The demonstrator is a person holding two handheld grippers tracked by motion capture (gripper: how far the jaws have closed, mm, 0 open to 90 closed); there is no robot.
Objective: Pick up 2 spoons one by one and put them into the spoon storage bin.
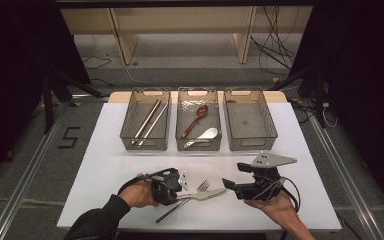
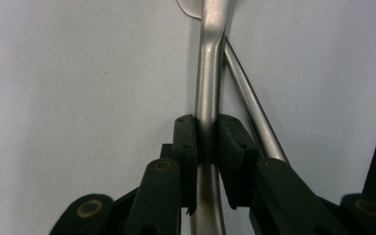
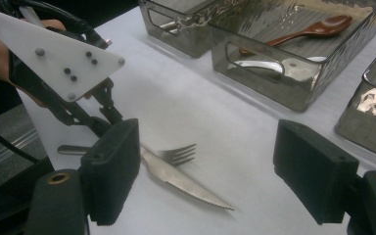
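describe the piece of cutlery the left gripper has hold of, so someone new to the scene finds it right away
Start at the white table with three smoked bins along its far side, then come to the near edge, between the two hand-held grippers. The left gripper is shut on the handle of a steel knife lying flat beside a fork. Its serrated, pointed blade sets it apart from the fork's tines.
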